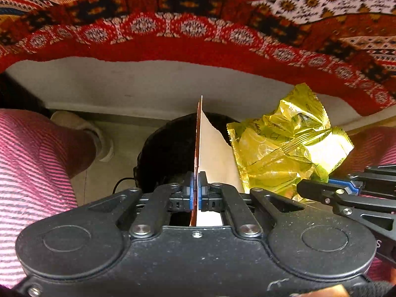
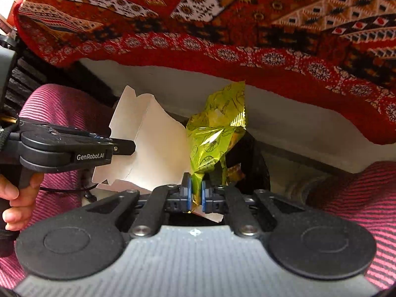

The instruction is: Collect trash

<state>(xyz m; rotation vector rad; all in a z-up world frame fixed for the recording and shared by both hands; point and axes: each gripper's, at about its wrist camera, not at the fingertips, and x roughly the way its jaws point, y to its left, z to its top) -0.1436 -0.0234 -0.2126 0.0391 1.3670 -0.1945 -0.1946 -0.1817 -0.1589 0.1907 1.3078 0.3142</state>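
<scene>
My left gripper (image 1: 197, 190) is shut on a flat piece of white cardboard (image 1: 212, 146) with a brown printed side, seen edge-on. In the right wrist view that cardboard (image 2: 148, 143) shows its white face, with the left gripper (image 2: 123, 147) clamped on it. My right gripper (image 2: 196, 193) is shut on a crumpled yellow-green foil wrapper (image 2: 217, 126). The same wrapper (image 1: 284, 146) hangs to the right in the left wrist view, by the right gripper's fingers (image 1: 321, 190). Both pieces hang over a black bin (image 1: 168, 153) on the floor below; in the right wrist view the bin (image 2: 257, 165) is mostly hidden.
A red patterned cloth (image 1: 198, 32) drapes over the table edge above. The person's legs in pink striped trousers (image 1: 32, 163) flank the bin, with a shoe (image 1: 81, 131) on the pale floor. A hand (image 2: 14, 198) holds the left gripper's grip. A thin black cable (image 1: 121, 183) lies by the bin.
</scene>
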